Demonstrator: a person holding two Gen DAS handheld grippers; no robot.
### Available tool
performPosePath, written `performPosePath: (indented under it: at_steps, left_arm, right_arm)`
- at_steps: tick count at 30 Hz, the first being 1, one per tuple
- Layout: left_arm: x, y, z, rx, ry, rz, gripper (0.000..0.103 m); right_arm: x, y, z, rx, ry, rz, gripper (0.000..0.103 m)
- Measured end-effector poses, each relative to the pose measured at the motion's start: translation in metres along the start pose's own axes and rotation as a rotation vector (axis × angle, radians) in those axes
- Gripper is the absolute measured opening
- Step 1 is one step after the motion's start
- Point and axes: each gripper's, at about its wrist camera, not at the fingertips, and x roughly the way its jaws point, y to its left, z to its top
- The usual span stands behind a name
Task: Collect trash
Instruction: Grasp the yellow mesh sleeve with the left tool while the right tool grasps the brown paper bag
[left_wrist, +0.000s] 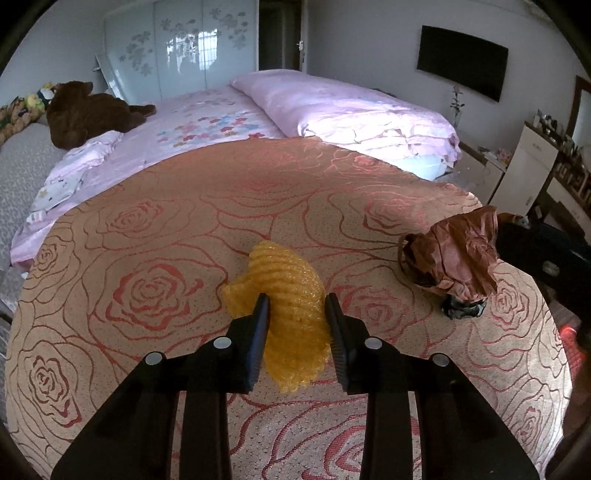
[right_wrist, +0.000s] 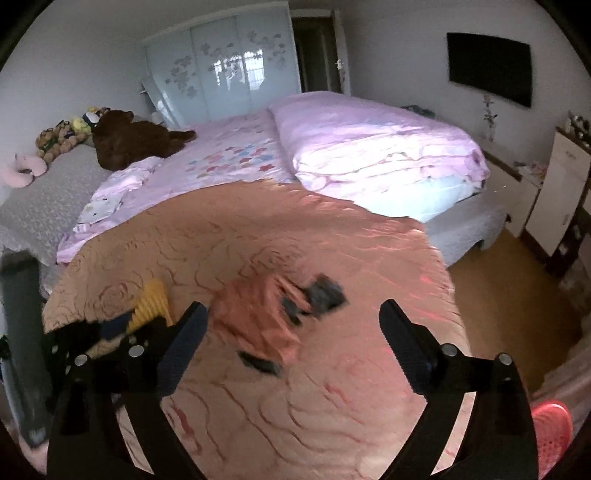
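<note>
We pinch the yellow foam net (left_wrist: 288, 314) mid-blanket (left_wrist: 184, 236) in our left gripper (left_wrist: 297, 325). Our right gripper (right_wrist: 291, 343), wide open, nears the crumpled paper (right_wrist: 258, 321) at twelve o'clock; closing comes next.

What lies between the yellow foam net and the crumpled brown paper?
Nothing: only bare rose-patterned cover separates the foam net from the brown paper, seen in the left wrist view.

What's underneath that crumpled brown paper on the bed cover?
Dark crumpled scraps poke out from under the crumpled brown paper, at its near edge. The paper covers the rest of them, so their extent stays hidden. Everything lies on the rose-patterned cover.
</note>
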Motion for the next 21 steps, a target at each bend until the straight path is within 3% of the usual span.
performPosePath:
  at_steps: [8, 13, 20, 21]
  left_arm:
    - [0.0, 0.0, 0.0, -0.001, 0.0, -0.001, 0.029]
    - [0.0, 0.0, 0.0, 0.001, 0.0, 0.002, 0.029]
    - [0.0, 0.0, 0.0, 0.0, 0.0, 0.001, 0.029]
    - [0.0, 0.0, 0.0, 0.0, 0.0, 0.001, 0.029]
  right_arm:
    - [0.044, 0.006, 0.009, 0.036, 0.096, 0.004, 0.091]
    - [0.049, 0.012, 0.004, 0.007, 0.11, 0.042, 0.064]
    - [0.033, 0.017, -0.009, -0.038, 0.086, 0.041, 0.057]
    - [0.03, 0.016, -0.012, -0.035, 0.084, 0.042, 0.049]
